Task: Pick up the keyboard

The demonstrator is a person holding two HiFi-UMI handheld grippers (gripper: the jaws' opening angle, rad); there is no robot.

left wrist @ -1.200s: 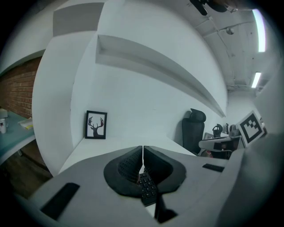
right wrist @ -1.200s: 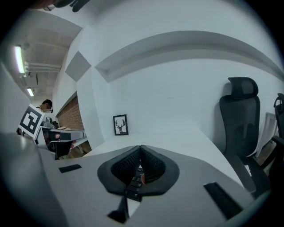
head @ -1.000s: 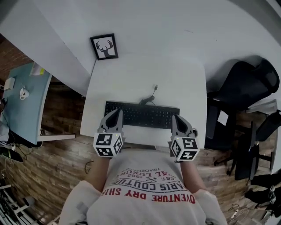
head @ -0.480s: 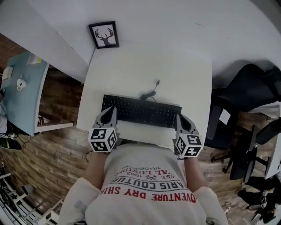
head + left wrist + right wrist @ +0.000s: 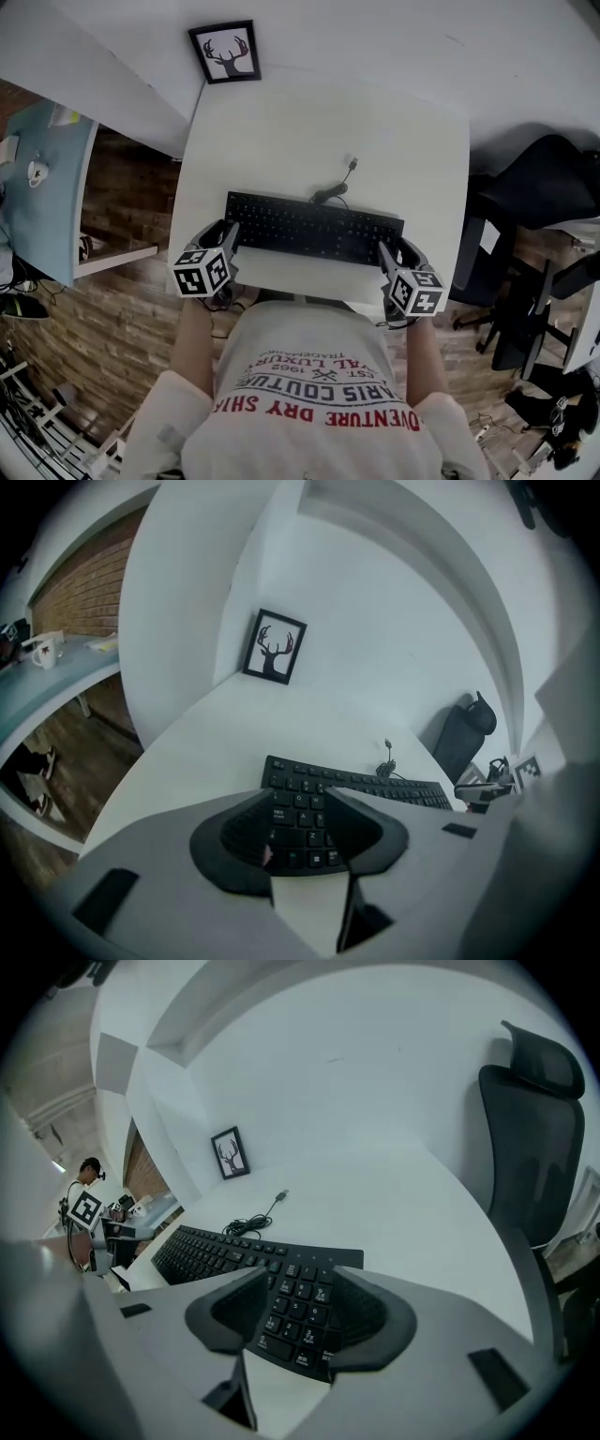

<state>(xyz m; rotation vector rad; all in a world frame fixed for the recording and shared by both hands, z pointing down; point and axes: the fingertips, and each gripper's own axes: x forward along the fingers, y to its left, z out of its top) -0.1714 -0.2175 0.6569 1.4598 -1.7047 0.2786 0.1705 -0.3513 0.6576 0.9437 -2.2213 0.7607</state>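
A black keyboard [image 5: 314, 230] lies across the near part of the white desk [image 5: 281, 122], its cable [image 5: 333, 192] coiled just behind it. My left gripper [image 5: 228, 232] is at the keyboard's left end, its jaws opening. In the left gripper view the keys [image 5: 375, 785] show between the left gripper's [image 5: 298, 799] spread jaws, with no pad pressing on them. My right gripper [image 5: 386, 249] is at the right end, jaws also opening. In the right gripper view the number pad [image 5: 300, 1312] lies between the right gripper's [image 5: 300, 1277] jaws, untouched.
A framed deer picture [image 5: 225, 52] leans against the wall at the desk's far left corner. A black office chair [image 5: 544, 178] stands to the right. A pale blue table [image 5: 42, 187] with a mug is to the left, over a wooden floor.
Both grippers have come down and apart to the keyboard's two ends. Their jaws, shut before, now stand apart. The keyboard has not moved.
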